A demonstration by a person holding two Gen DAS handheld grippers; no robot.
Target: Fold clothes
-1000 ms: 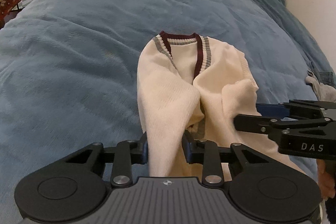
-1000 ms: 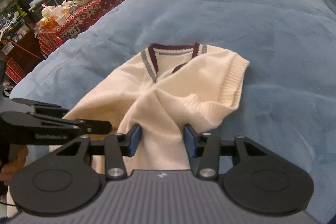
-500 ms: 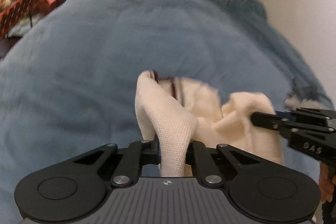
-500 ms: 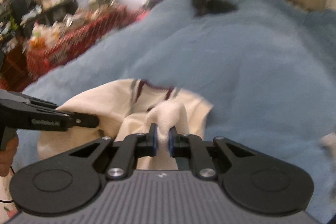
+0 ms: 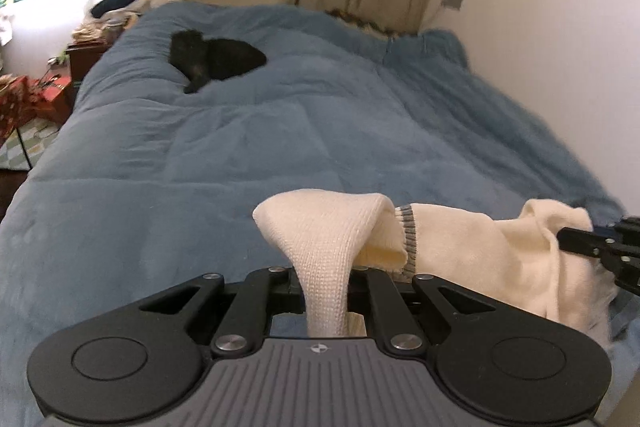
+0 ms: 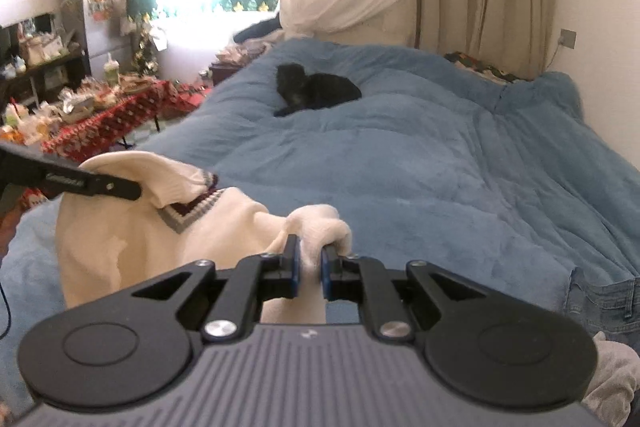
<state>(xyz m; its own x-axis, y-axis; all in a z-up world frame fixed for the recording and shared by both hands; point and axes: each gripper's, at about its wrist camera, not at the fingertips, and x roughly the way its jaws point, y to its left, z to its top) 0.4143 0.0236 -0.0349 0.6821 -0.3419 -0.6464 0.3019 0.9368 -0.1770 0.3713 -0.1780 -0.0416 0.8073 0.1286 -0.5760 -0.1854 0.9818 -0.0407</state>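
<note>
L gripper [image 5: 326, 285]: jaws nearly closed, clamped on a bunched fold of the cream knit vest [image 5: 472, 247]; fabric fans out above the pinch. R gripper [image 6: 310, 269]: same, jaws narrow, pinching another wad of the vest [image 6: 132, 243] on its other side. Vest hangs between the two grippers, lifted above the blue duvet [image 5: 280, 147] near the bed's near edge; can't tell if its lower part touches the bed, hidden by the gripper bodies. Striped V-neck trim [image 6: 192, 209] shows between the grips, near the L one. Handling, my read: light, soft, stretchy knit, no stiffness, sags and bunches wherever unsupported; not slippery in the pads, not fragile, but hard pulls could stretch the ribbing. Better hold = flat pinch at the hem corners or shoulder seams, w/ tension between hands so it lays flat; current wad grips likely leave creases. Right side: jeans [image 6: 600, 303] and a grey cloth [image 6: 612, 367] lie on the bed edge. No containers in view, nothing to report there. Black shape [image 5: 216, 61] lies far up the bed, well apart.
</note>
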